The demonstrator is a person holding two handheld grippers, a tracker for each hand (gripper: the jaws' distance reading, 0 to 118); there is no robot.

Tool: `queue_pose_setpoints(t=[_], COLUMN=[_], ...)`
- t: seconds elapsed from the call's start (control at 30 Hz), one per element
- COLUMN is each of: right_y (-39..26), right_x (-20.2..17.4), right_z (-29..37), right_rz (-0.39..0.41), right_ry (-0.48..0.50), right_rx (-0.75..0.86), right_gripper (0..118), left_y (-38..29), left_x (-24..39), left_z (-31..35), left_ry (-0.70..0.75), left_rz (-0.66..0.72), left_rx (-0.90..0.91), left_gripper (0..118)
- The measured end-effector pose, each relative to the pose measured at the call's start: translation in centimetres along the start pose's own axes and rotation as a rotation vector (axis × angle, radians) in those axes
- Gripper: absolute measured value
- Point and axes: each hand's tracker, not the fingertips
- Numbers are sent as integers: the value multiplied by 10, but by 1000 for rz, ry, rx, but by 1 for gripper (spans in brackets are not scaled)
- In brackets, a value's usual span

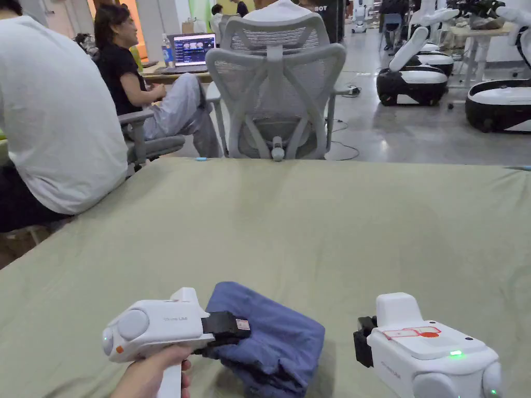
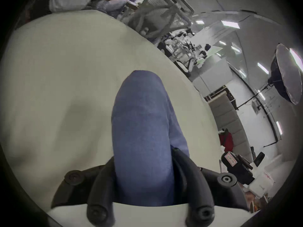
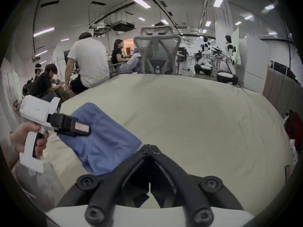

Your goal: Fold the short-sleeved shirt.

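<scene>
The blue short-sleeved shirt (image 1: 282, 331) lies as a small folded bundle near the front edge of the olive-covered table (image 1: 311, 223). My left gripper (image 1: 233, 331), held in a hand, comes in from the left and is shut on the bundle's left end. In the left gripper view its jaws press both sides of the shirt (image 2: 141, 116), at the left gripper (image 2: 142, 155). My right gripper (image 1: 360, 339) sits just right of the bundle, apart from it. Its jaws meet at the right gripper (image 3: 150, 146) with nothing between them, beside the shirt (image 3: 105, 142) and across from the left gripper (image 3: 82, 129).
A grey mesh office chair (image 1: 277, 88) stands just past the table's far edge. A person in a white shirt (image 1: 52, 114) sits against the table's left edge, another person sits behind. White robots (image 1: 415, 67) stand at the back right.
</scene>
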Motion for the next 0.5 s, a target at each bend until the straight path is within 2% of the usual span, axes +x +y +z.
queue_pose_setpoints(t=[0.13,0.23,0.3,0.4,0.47,0.5], right_y=[4,2,1,-3,-3,-3], right_x=[-25,-23,-20,-13,-12,-11], right_z=[-6,-11,-14,-21,-20,-20], right_rz=[10,16,16,19,17,19], right_ry=[27,25,15,5,3,3], right_rx=[-5,-12,-18,-29,-38,-41], right_gripper=[0,0,0,0,0,0], left_y=[36,50,47,36,29,29], left_x=[-61,-105,-122,-127,-123,-124], left_z=[31,37,40,37,38,41], left_ry=[88,166,157,120,161,181], left_rz=[21,24,107,114,95,95], left_rx=[-17,-21,-1,23,75,94], left_gripper=[28,28,28,30,51,69])
